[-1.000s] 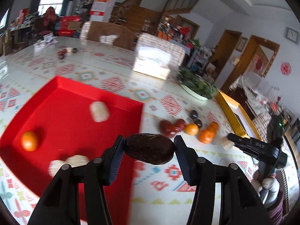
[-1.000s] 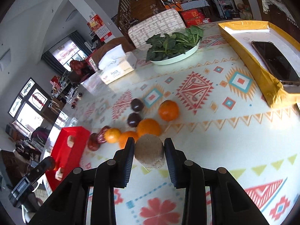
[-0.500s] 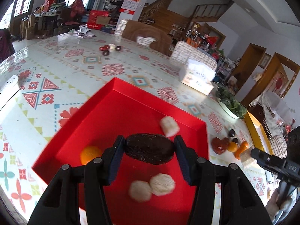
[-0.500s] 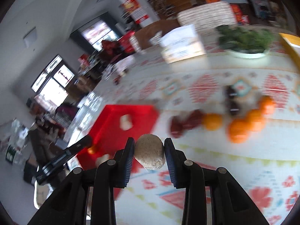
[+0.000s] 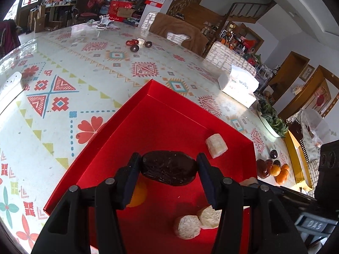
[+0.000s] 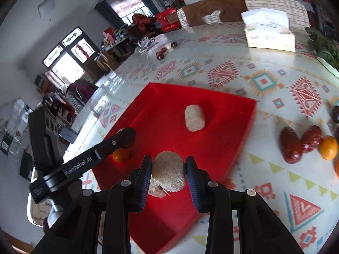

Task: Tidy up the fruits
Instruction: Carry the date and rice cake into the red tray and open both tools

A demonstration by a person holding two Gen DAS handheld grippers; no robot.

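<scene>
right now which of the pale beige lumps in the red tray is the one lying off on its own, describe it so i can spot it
Start at the shallow red tray on the patterned tablecloth. Toward its far side, near the rim facing the dark red fruits, lies one pale beige barrel-shaped lump. It rests alone on bare red, while the other pale lumps sit clustered at the near end and another is clamped in the right gripper.

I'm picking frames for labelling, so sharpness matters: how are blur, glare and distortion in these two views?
Left wrist: sharp, the dark fruit crisp, window glare on the table far left, strong fisheye bending. Right wrist: red tray edges and the fruit pile slightly smeared, windows blown out, the same bending.
</scene>
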